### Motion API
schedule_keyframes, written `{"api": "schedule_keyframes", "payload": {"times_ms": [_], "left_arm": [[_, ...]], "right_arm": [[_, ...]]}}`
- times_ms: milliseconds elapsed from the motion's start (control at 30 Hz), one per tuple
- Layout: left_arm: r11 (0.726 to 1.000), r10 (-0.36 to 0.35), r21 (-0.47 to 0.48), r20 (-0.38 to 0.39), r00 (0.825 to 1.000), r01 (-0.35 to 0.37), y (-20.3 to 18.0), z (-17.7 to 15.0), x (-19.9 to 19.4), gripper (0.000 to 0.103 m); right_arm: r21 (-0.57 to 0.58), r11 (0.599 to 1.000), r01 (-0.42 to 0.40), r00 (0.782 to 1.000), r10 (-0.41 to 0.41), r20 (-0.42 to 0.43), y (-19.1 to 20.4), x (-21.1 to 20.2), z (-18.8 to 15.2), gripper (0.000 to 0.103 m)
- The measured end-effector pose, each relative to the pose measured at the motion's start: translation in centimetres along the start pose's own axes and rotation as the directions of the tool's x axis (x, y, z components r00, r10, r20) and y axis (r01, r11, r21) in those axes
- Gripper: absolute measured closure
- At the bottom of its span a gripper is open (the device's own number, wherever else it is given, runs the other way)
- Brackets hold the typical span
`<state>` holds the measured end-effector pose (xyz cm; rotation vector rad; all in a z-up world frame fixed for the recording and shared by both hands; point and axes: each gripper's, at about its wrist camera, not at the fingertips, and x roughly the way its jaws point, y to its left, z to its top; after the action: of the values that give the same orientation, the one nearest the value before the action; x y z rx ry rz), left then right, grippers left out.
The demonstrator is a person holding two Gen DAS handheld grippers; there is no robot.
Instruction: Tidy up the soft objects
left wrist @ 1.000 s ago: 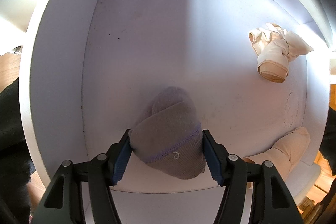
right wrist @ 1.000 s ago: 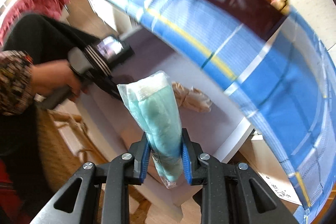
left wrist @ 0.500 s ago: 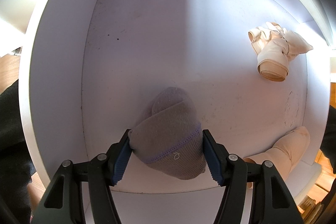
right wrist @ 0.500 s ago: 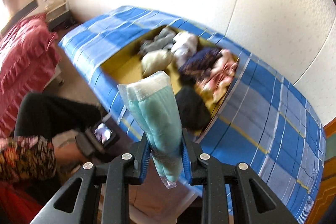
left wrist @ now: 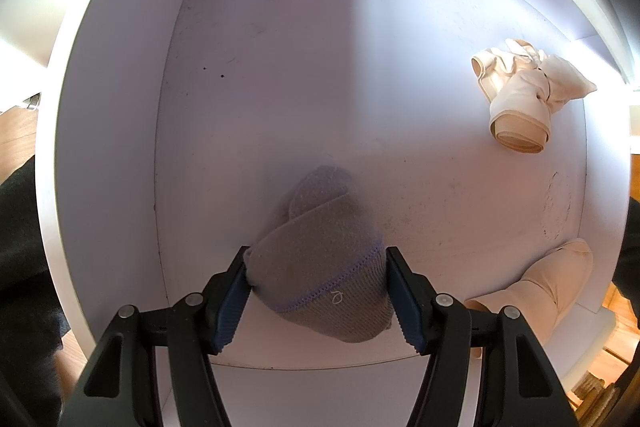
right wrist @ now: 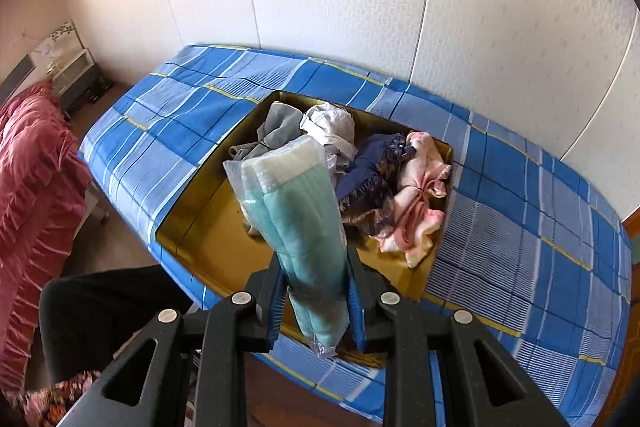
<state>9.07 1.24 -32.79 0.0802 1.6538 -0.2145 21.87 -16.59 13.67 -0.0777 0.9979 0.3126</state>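
Observation:
In the left wrist view, my left gripper [left wrist: 316, 259] points down into a white drawer [left wrist: 300, 67]. Its blue pads press both sides of a rolled grey sock bundle [left wrist: 320, 227] with a purple seam, which rests on the drawer floor. In the right wrist view, my right gripper [right wrist: 314, 259] is shut on a teal cloth pack [right wrist: 296, 203] in clear plastic, which sticks up out of the jaws. Beyond it, an open box with a yellow lining [right wrist: 208, 227] sits on the bed, holding grey [right wrist: 280, 123], white [right wrist: 332, 123], navy [right wrist: 372, 163] and pink [right wrist: 420, 195] clothes.
A beige sock bundle [left wrist: 520, 107] lies at the drawer's right side, and another beige piece [left wrist: 560, 275] at its near right corner. The bed has a blue plaid cover [right wrist: 520, 227]. A red quilt [right wrist: 32, 179] is on the left, and a person's dark sleeve [right wrist: 100, 307] below it.
My right gripper rose and swung with the teal pack from beside the white drawer towards the bed, so the box of clothes came into view. The left gripper and grey socks stayed put.

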Motion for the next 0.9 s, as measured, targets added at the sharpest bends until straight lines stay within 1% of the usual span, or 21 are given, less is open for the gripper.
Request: {"api": "schedule_keyframes", "payload": {"times_ms": [100,167,300,433,467,567,700,900], "left_arm": [[1.000,-0.001,0.000,-0.001,1.000,0.001,-0.1,0.0,-0.1,0.038],[1.000,0.001,0.003,-0.002,1.000,-0.001,-0.1,0.1,-0.1,0.038],[1.000,0.004,0.009,-0.002,1.000,-0.004,-0.2,0.1,-0.2,0.038],[1.000,0.005,0.011,-0.002,1.000,-0.005,-0.3,0.1,-0.3,0.038],[1.000,0.006,0.013,-0.001,1.000,-0.006,-0.4,0.1,-0.3,0.038],[1.000,0.005,0.015,-0.001,1.000,-0.005,-0.5,0.1,-0.4,0.038],[1.000,0.006,0.016,-0.001,1.000,-0.006,-0.5,0.1,-0.3,0.038],[1.000,0.006,0.016,-0.002,1.000,-0.006,-0.4,0.2,-0.3,0.038]], "right_arm": [[0.094,0.994,-0.050,0.998,0.054,-0.043,-0.3,3.1,0.8,0.077],[0.168,0.982,-0.086,0.992,0.100,-0.077,-0.6,5.3,0.9,0.077],[0.237,0.969,-0.072,0.984,0.108,-0.143,-0.8,8.8,0.4,0.077],[0.266,0.963,-0.026,0.976,0.082,-0.200,-0.7,11.4,0.2,0.077],[0.268,0.964,-0.002,0.982,0.053,-0.183,-0.7,11.8,0.3,0.077],[0.262,0.964,0.044,0.982,0.006,-0.187,-0.7,12.9,0.5,0.077],[0.265,0.961,0.083,0.981,-0.032,-0.191,-0.8,14.1,0.8,0.075],[0.251,0.965,0.082,0.981,-0.033,-0.192,-0.8,15.3,0.7,0.072]]}}
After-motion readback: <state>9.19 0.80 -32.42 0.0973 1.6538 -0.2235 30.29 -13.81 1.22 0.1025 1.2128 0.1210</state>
